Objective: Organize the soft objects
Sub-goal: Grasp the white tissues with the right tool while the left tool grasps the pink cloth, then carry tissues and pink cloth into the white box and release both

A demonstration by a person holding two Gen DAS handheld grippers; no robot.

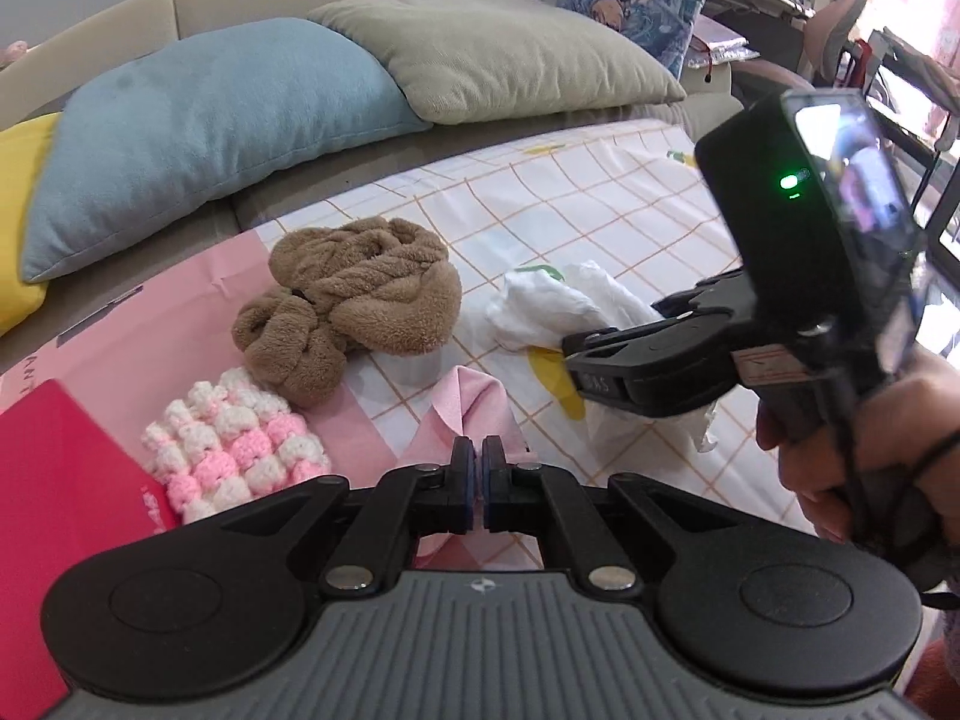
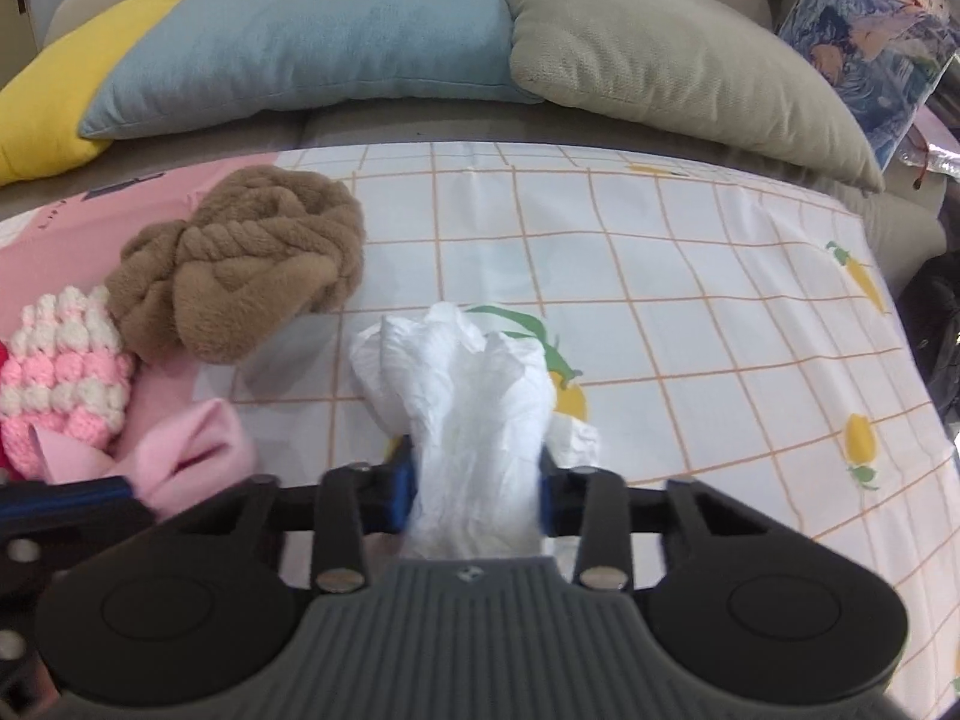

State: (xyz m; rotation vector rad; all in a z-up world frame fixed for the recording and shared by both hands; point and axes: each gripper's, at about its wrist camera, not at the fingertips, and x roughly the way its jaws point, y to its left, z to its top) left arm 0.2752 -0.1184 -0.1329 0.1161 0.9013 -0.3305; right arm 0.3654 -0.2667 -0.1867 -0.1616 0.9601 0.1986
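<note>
My right gripper [image 2: 474,480] clenches the crumpled white tissue [image 2: 468,396], bunched between its pads. My left gripper [image 1: 478,480] pinches the pink cloth [image 1: 462,414], folded just ahead.

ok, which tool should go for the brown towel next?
Neither is free, but probably left: the brown towel lies closer to the left tool, which pinches only the pink cloth. The right tool holds the white bag.
</note>
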